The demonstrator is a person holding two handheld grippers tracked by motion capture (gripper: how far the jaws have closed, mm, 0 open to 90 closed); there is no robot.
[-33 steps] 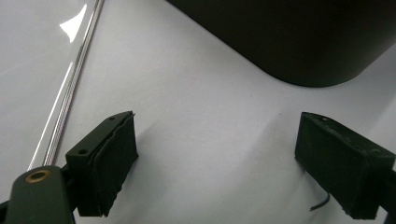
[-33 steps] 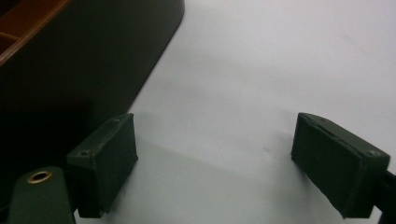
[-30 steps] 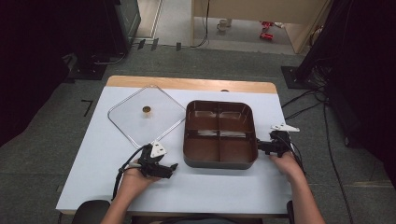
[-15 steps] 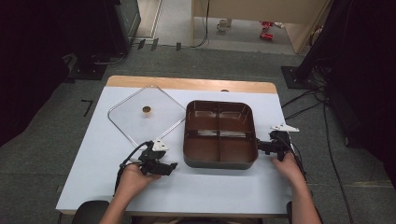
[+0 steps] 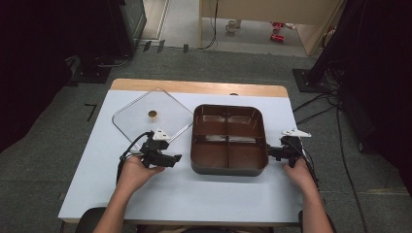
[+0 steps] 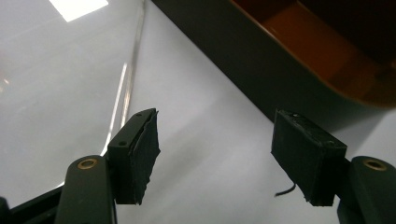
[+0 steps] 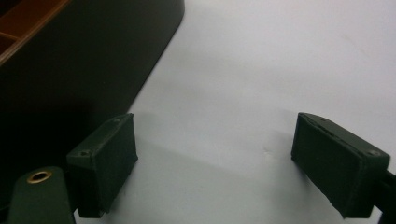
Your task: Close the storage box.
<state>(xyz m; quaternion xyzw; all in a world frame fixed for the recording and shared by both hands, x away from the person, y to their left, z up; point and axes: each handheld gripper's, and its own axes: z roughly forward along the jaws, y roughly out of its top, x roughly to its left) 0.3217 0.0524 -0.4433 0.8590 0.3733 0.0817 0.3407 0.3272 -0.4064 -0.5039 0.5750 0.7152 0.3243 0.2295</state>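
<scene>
Where the high view looks down on the white table (image 5: 97, 184), a brown four-compartment tray (image 5: 229, 139) sits near the middle, with a clear square lid (image 5: 153, 118) lying flat to its left, turned corner-on and bearing a small gold knob (image 5: 152, 114). The left gripper (image 5: 174, 158) hovers just off the tray's near-left corner, beside the lid's near corner, held in the person's left hand (image 5: 136, 170). The right gripper (image 5: 271, 153) sits at the tray's right side, in the right hand (image 5: 299, 171).

In the left gripper view, the jaws have just been closing and now stand partly spread with nothing between them but bare table; the lid's clear edge (image 6: 126, 88) runs past the left pad, and the tray's dark outer wall (image 6: 243, 60) crosses above the right pad, not touching it.

In the right gripper view, the jaws stand wide apart and empty over the table, the tray's dark wall (image 7: 84, 60) just beside the left pad.
</scene>
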